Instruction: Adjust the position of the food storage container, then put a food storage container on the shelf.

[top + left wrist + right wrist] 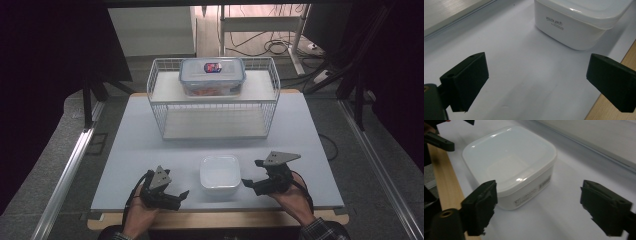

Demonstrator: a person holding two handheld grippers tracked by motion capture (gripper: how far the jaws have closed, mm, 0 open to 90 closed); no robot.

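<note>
A white square lidded container sits near the table's front edge, between my two grippers. To its left my left gripper stands open, jaws wide apart over bare table, pointing toward the container. On the other side my right gripper is open too, its jaws spread wide just short of the container's side, nothing between them. A clear lidded box with something orange inside rests on the upper shelf of the white wire rack at the table's back.
The pale table top has a wooden front edge close under both hands. A metal rail runs along the floor on the left. Cables lie on the floor behind the rack.
</note>
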